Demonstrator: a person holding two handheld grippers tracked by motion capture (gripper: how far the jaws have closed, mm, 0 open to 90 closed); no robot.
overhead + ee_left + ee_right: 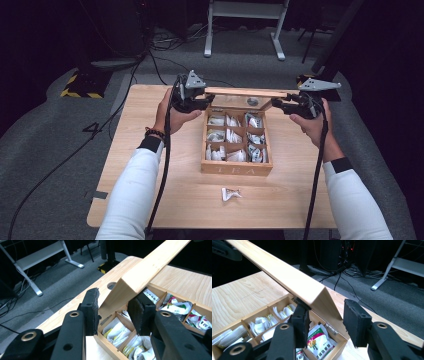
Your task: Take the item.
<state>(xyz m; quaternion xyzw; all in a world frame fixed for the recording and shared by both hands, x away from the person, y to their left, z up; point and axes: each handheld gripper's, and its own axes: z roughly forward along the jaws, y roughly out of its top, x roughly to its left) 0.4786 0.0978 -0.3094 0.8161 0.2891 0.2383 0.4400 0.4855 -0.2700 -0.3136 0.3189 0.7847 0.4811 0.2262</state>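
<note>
Light falls from above onto the table (150, 200), which glows pale and even, while the room behind it sinks almost to black. The white sleeves (132, 195) come close to washing out. Shadows under the box (236, 169) are soft and short. The high view is a bit grainy and low in detail; the packets (231, 194) are smudges. In both gripper views the near black pads (91, 311) look slightly soft, the raised lid (287, 277) is sharp, and straight lines bow near the edges.
</note>
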